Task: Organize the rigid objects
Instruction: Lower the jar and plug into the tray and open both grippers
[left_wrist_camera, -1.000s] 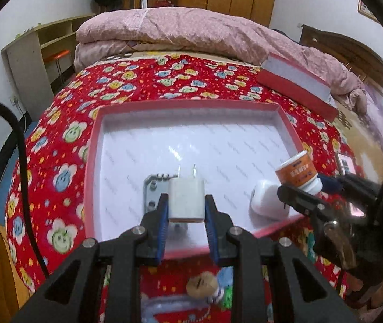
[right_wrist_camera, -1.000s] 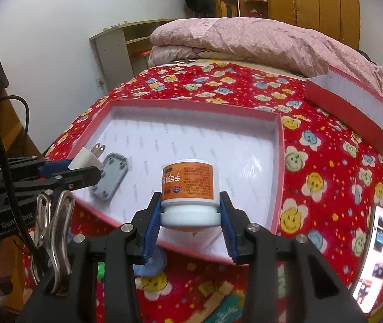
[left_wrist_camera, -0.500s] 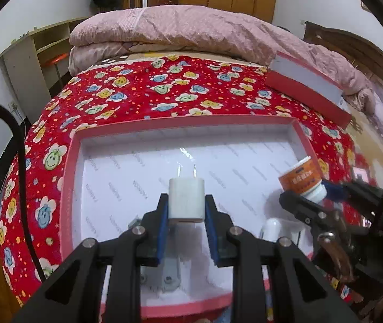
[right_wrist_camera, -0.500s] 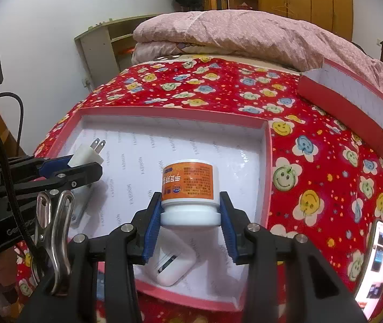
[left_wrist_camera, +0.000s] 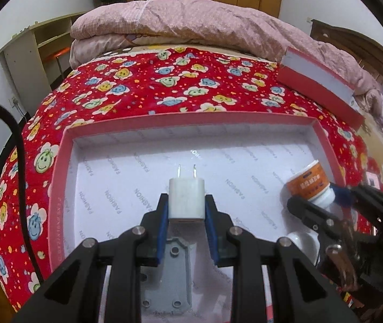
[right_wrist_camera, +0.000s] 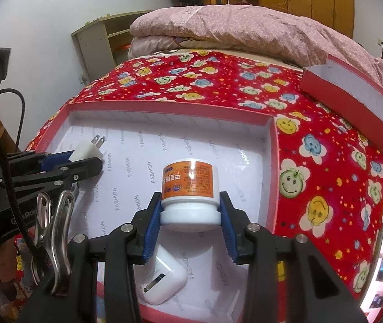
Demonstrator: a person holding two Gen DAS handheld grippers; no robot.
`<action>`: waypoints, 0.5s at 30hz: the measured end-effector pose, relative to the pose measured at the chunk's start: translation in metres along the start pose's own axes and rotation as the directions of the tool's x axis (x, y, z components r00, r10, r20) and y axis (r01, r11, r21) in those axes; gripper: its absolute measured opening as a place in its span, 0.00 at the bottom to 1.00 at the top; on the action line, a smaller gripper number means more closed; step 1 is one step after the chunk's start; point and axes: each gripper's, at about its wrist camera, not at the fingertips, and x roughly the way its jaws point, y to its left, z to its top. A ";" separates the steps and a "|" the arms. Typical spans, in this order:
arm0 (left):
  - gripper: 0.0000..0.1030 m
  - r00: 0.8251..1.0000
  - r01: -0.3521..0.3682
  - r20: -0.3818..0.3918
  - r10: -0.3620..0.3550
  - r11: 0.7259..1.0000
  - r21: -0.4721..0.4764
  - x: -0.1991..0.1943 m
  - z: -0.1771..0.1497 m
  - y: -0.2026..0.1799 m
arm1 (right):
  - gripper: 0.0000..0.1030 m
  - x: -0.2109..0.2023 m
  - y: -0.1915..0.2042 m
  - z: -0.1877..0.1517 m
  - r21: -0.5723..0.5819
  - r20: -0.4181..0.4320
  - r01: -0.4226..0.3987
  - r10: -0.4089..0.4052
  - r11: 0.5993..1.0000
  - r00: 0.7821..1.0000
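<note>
My left gripper [left_wrist_camera: 186, 210] is shut on a white plug adapter [left_wrist_camera: 186, 199], prongs pointing forward, held above the white floor of a red-rimmed tray [left_wrist_camera: 191, 117]. My right gripper [right_wrist_camera: 190, 215] is shut on an orange-labelled white jar [right_wrist_camera: 188, 188], held cap toward me over the tray [right_wrist_camera: 175, 109]. A grey plate with holes [left_wrist_camera: 168, 277] lies in the tray under the left gripper. A white earbud case [right_wrist_camera: 162, 280] lies in the tray under the right gripper. The left gripper [right_wrist_camera: 84, 161] with its adapter [right_wrist_camera: 88, 150] shows in the right wrist view, and the jar [left_wrist_camera: 308, 184] in the left wrist view.
The tray sits on a bed with a red smiley-flower blanket [left_wrist_camera: 180, 86]. A red box lid [left_wrist_camera: 320, 80] lies at the far right. A pink quilt [left_wrist_camera: 191, 21] is folded behind. A phone [right_wrist_camera: 382, 263] lies right of the tray. A wooden shelf [left_wrist_camera: 30, 51] stands left.
Both grippers have moved forward from the tray's near edge to over its interior, still holding the adapter and the jar. The grey plate and earbud case now lie beneath them.
</note>
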 end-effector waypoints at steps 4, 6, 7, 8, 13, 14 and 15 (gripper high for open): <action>0.29 1.000 -0.014 0.018 0.014 1.000 0.003 0.001 0.000 -0.001 | 0.40 0.002 0.003 0.000 -0.014 0.007 0.005 -0.005 1.000 1.000; 0.41 1.000 -0.013 0.023 0.013 1.000 0.001 0.002 0.001 -0.001 | 0.41 0.003 0.002 0.001 -0.009 0.008 0.001 -0.001 1.000 1.000; 0.47 1.000 -0.014 0.024 0.014 1.000 0.003 0.002 0.001 -0.002 | 0.42 0.004 0.002 0.001 -0.007 0.009 -0.002 0.002 1.000 1.000; 0.47 0.999 -0.023 0.025 0.023 1.000 0.006 0.002 0.001 -0.002 | 0.44 0.004 0.001 0.001 -0.007 0.012 -0.005 0.005 1.000 1.000; 0.52 0.999 -0.029 0.018 0.028 0.999 0.021 0.000 0.001 -0.006 | 0.51 0.002 -0.001 0.003 0.004 0.017 -0.014 0.014 1.000 1.000; 0.52 0.999 -0.029 0.020 0.028 0.999 0.020 -0.002 0.001 -0.006 | 0.51 0.001 -0.001 0.004 0.003 0.020 -0.015 0.014 1.000 1.000; 0.52 0.999 -0.030 0.026 0.030 0.999 0.020 -0.006 0.001 -0.007 | 0.51 -0.002 -0.001 0.004 0.001 0.026 -0.014 0.014 1.000 1.000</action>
